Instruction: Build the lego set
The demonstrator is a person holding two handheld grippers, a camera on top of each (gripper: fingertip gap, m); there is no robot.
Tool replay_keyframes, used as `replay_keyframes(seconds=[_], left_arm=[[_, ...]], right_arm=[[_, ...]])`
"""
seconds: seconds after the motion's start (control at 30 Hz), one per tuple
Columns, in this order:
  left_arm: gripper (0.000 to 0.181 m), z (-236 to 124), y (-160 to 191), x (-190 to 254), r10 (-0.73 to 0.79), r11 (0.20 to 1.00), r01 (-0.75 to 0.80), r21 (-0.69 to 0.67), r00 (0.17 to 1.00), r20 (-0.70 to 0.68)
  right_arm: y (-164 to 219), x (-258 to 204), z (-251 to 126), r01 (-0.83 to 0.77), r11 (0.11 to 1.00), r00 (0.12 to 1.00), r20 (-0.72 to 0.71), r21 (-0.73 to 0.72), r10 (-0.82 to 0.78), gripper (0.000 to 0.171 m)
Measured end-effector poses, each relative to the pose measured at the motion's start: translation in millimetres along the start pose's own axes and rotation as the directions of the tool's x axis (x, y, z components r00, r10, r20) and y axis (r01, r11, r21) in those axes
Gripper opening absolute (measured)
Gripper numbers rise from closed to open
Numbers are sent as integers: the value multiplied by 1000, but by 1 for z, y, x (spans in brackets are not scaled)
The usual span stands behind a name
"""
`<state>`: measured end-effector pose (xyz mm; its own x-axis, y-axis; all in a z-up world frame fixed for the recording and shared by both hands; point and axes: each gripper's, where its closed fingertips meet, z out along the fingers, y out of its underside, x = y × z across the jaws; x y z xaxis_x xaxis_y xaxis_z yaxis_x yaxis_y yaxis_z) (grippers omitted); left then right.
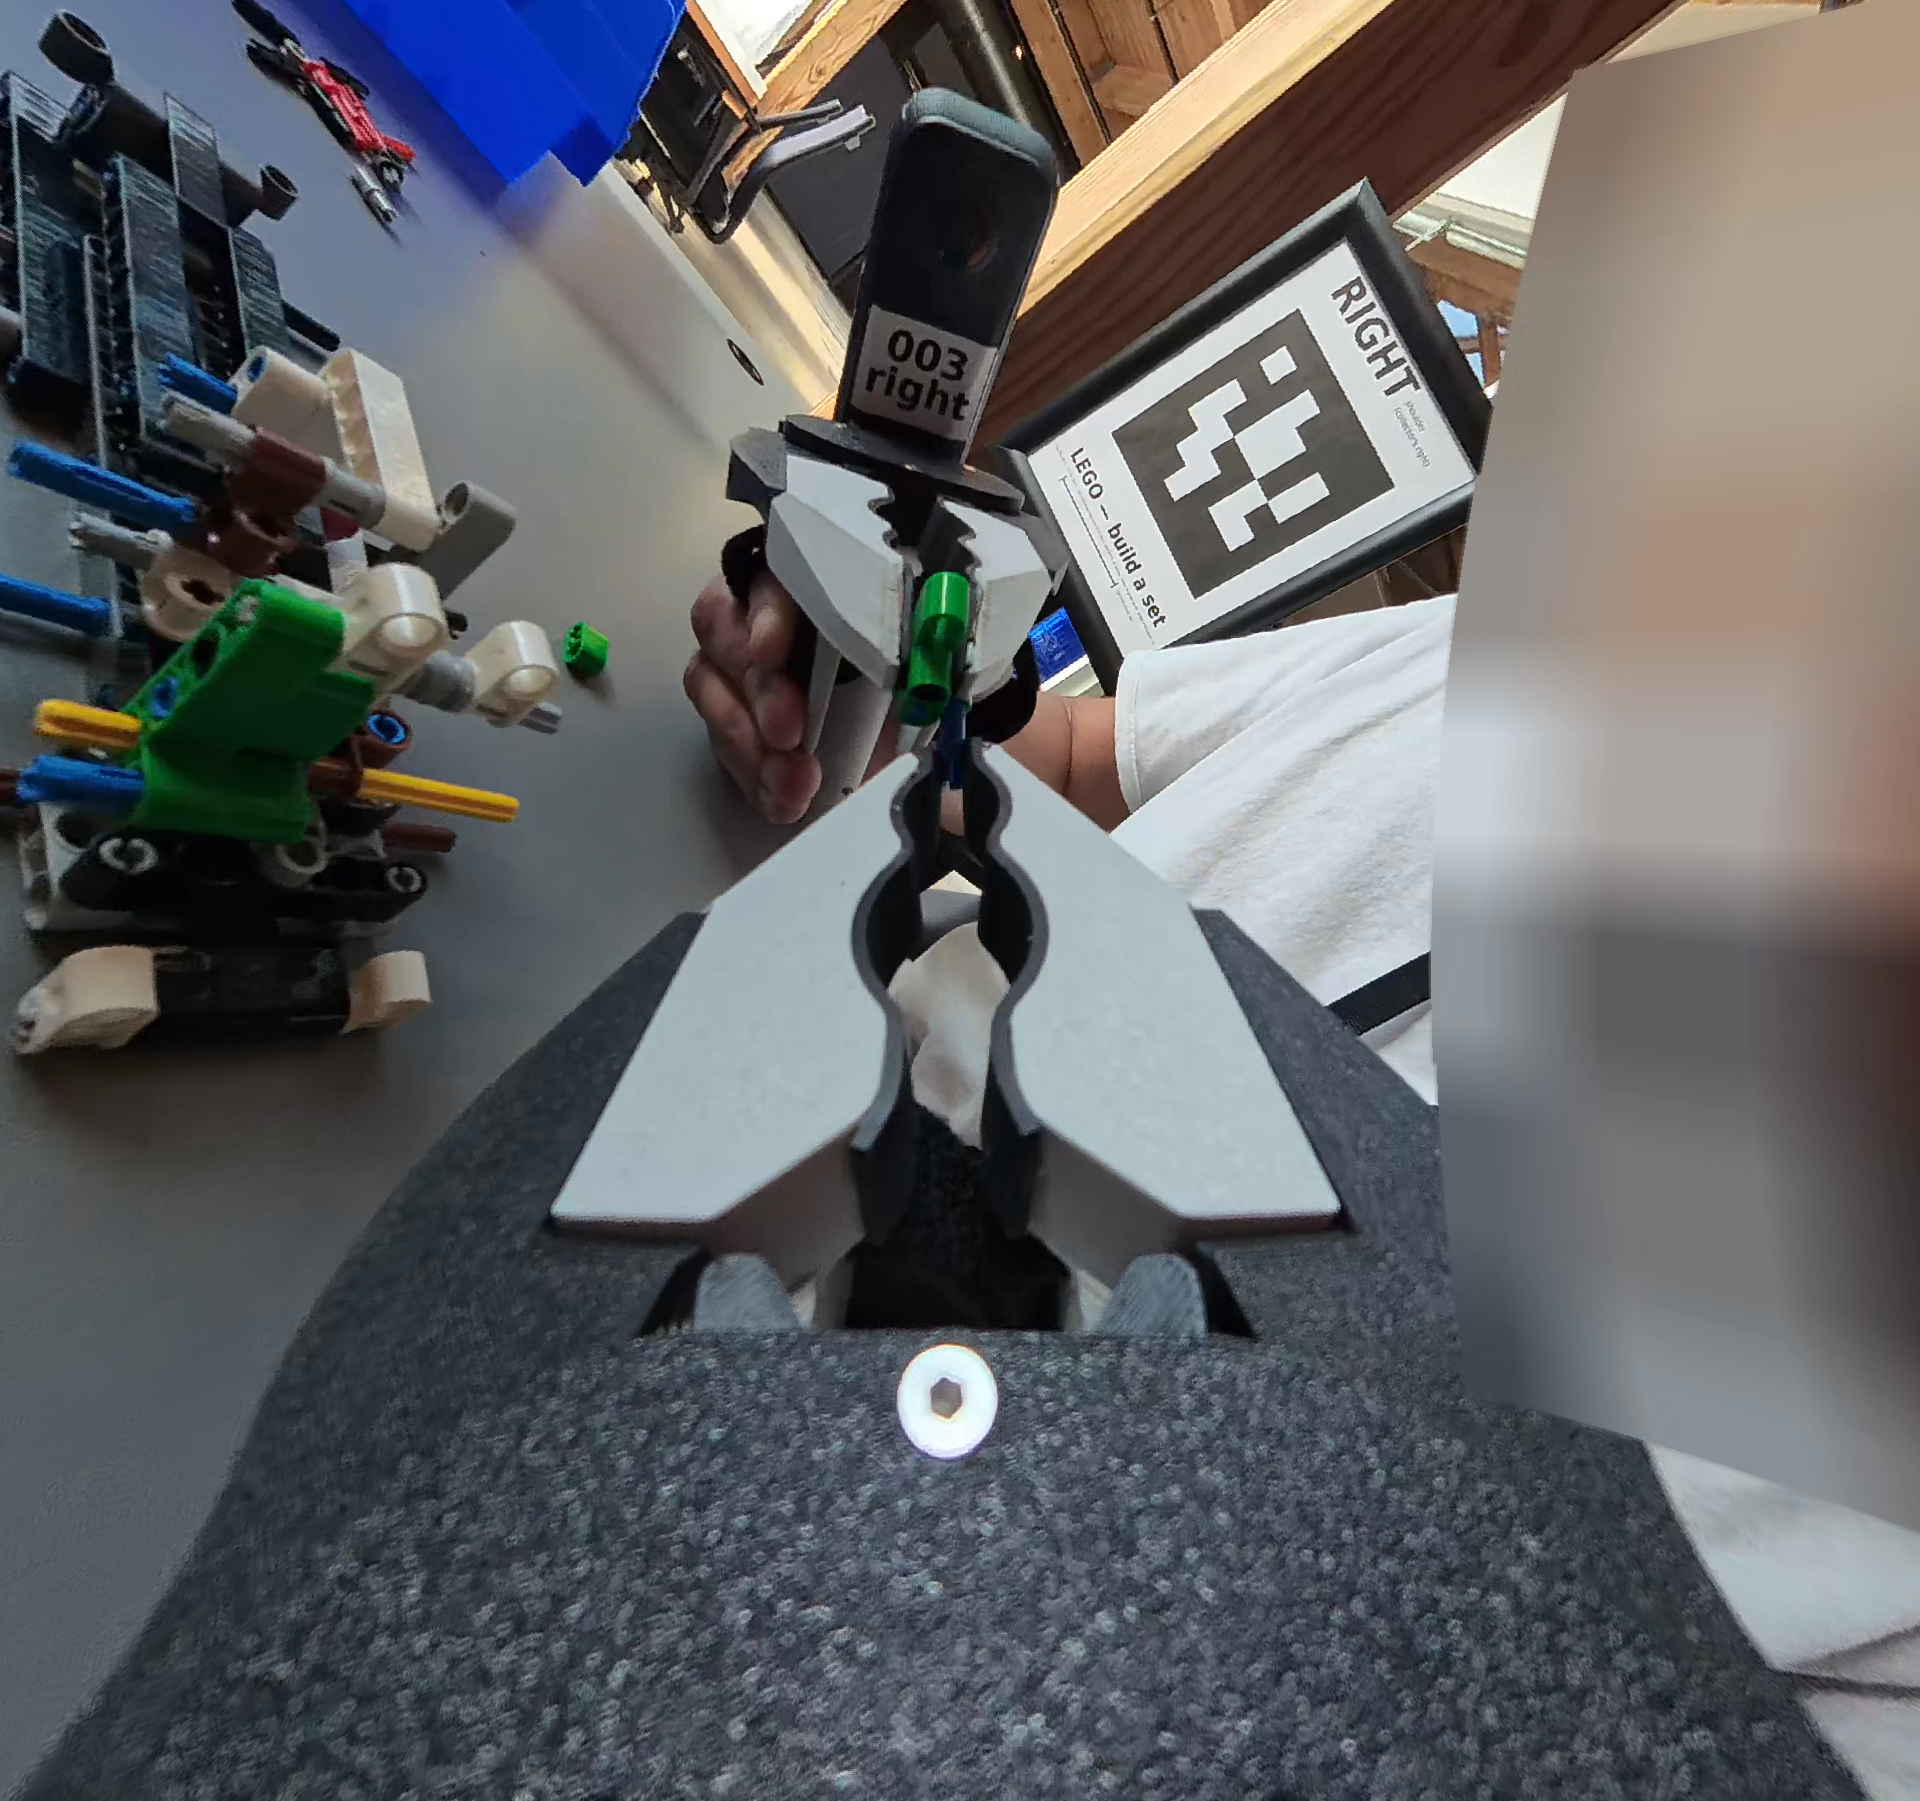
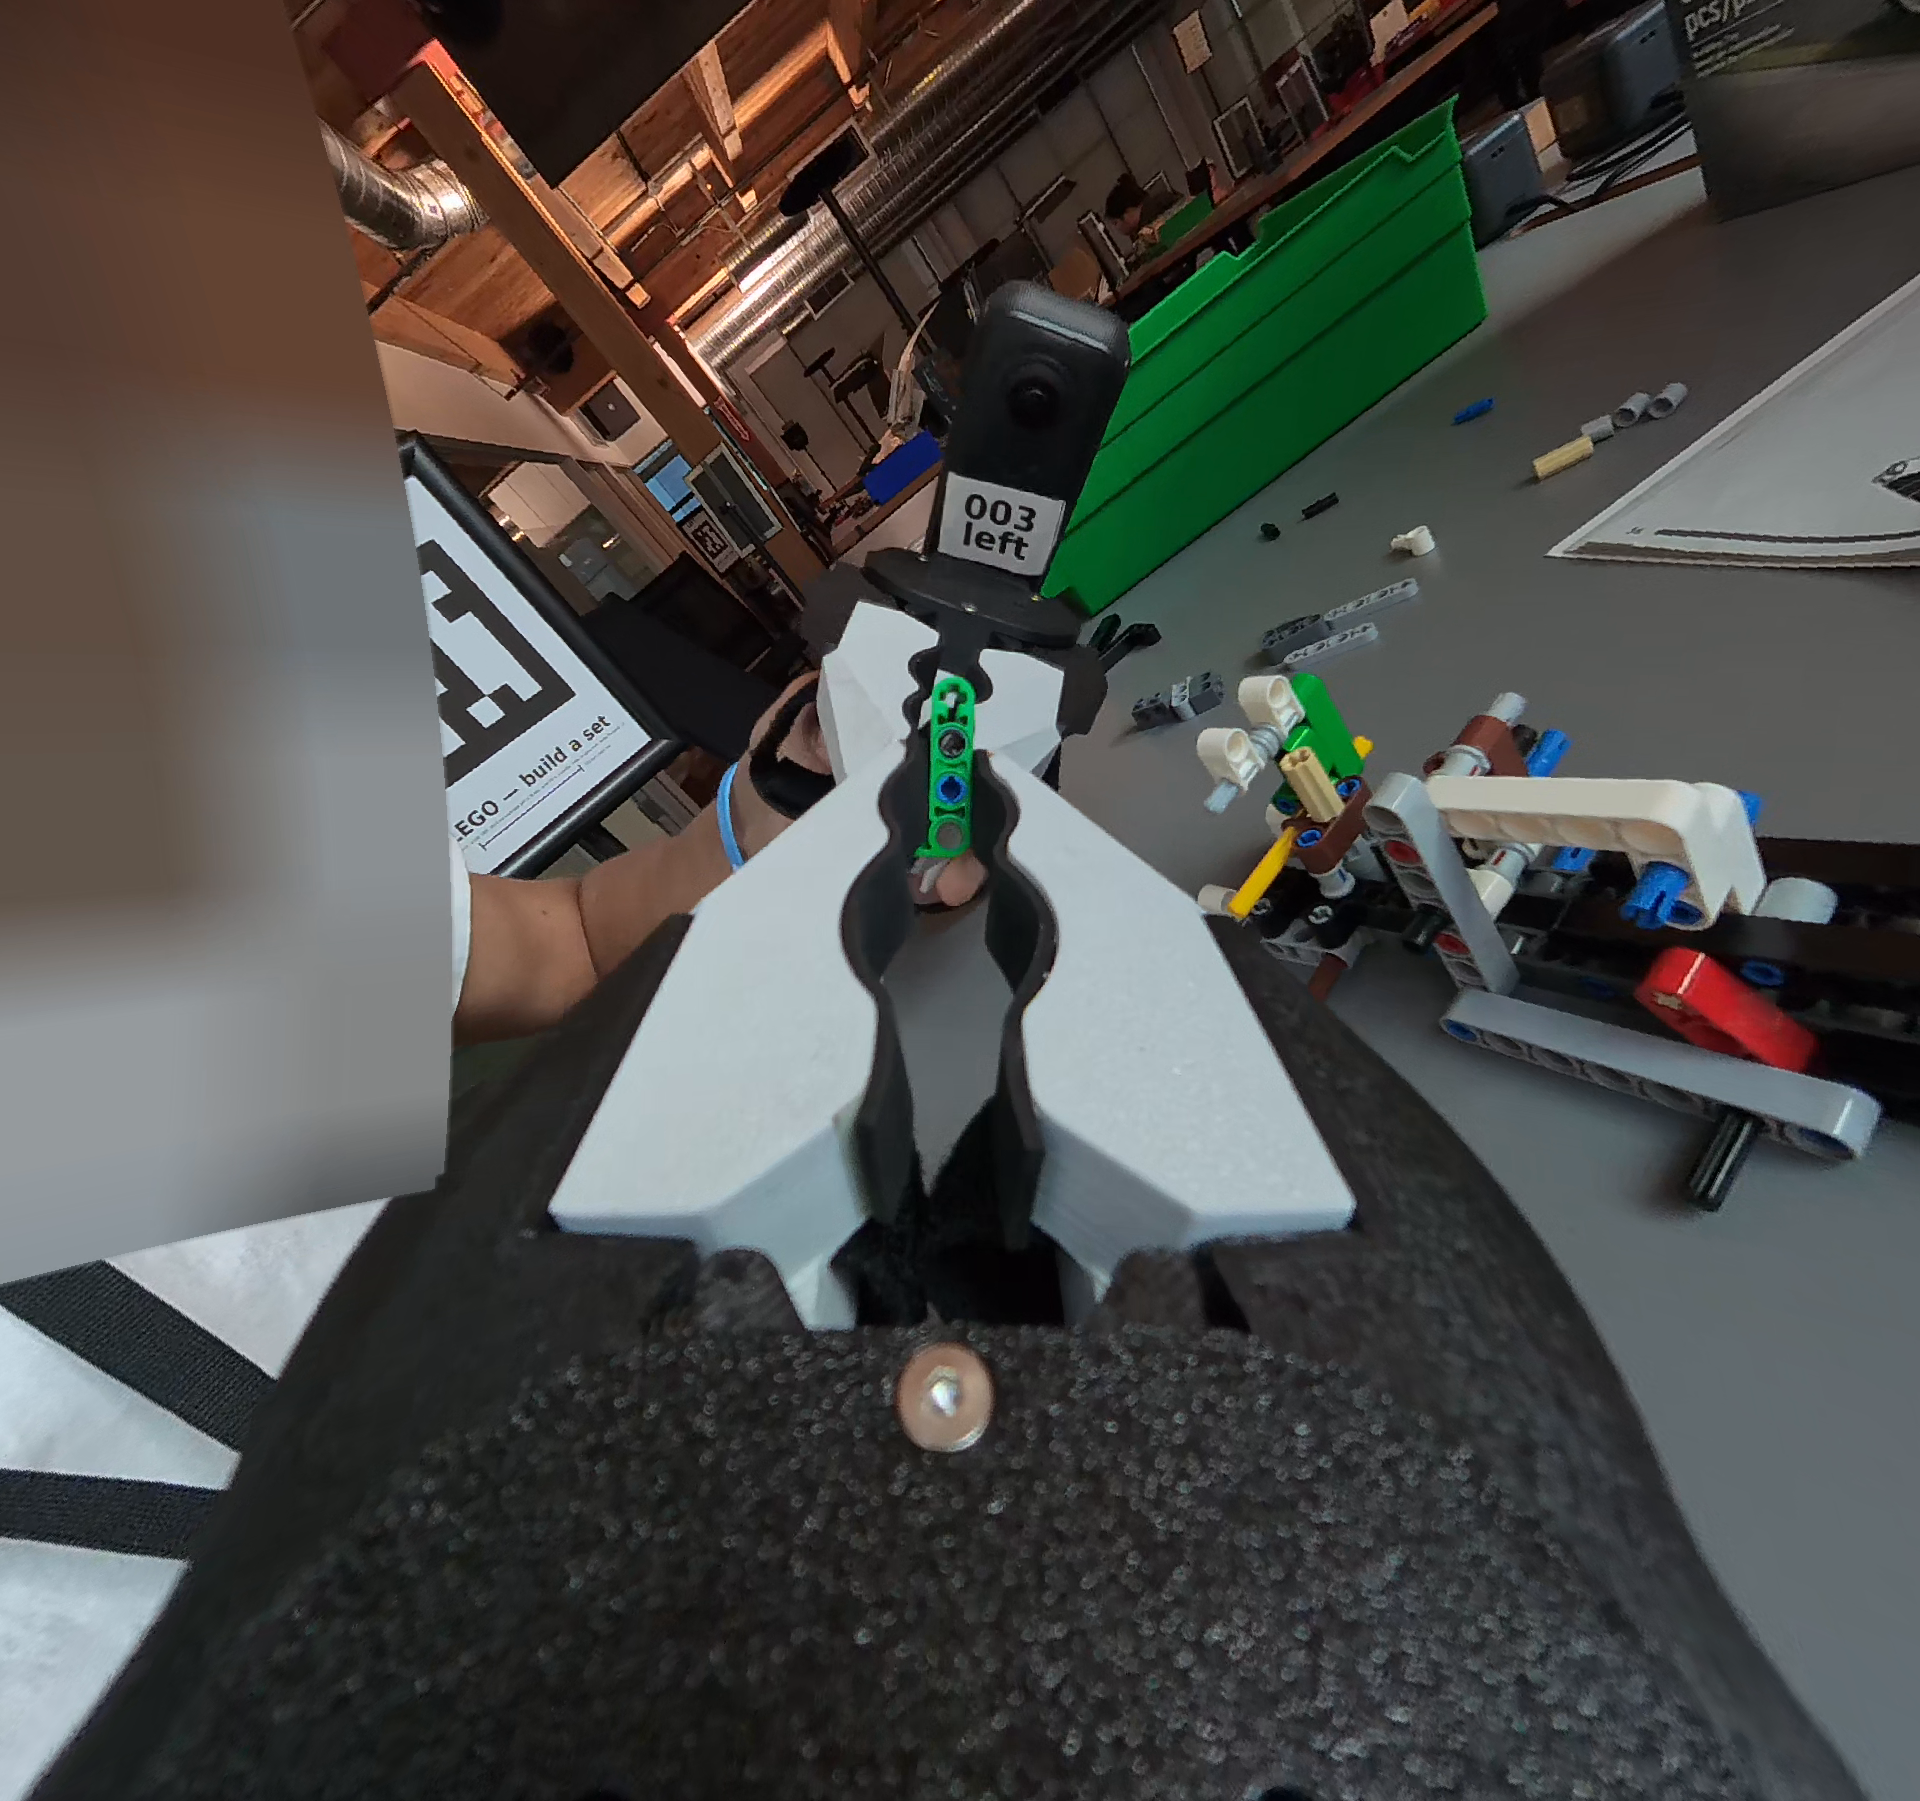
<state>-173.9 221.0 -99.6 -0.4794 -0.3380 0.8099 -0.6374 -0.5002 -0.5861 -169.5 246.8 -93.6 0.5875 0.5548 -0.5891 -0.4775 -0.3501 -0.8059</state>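
Both held up above the grey bench (image 1: 582, 421), tips meeting. Right hand-held gripper (image 2: 951, 775) clamped on a thin green beam (image 2: 948, 777) with blue pins in its holes. Left hand-held gripper (image 1: 951, 775) closed on a small dark blue pin (image 1: 951, 749) at the green beam's lower end. Half-built lego model (image 2: 1538, 878) lies on the bench, right of the green beam in the right wrist view; green bin (image 2: 1278, 380) behind the model

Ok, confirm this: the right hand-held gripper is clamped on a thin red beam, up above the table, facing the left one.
Not red: the right wrist view shows the thin beam in the right hand-held gripper is green. It is above the table, facing the left hand-held gripper and its blue pin.
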Motion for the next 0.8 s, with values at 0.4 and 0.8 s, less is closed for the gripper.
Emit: replay_keyframes(seconds=[0.4,0.8], left_arm=[[2,-2,-8,4,62,990,-68,122,996,57],[2,11,-17,-2,-39,946,-3,324,992,123]], right_arm=[[-19,-6,-10,187,982,981,-50,-29,-188,48],[-2,8,-12,682,568,450,-348,-461,-823,31]])
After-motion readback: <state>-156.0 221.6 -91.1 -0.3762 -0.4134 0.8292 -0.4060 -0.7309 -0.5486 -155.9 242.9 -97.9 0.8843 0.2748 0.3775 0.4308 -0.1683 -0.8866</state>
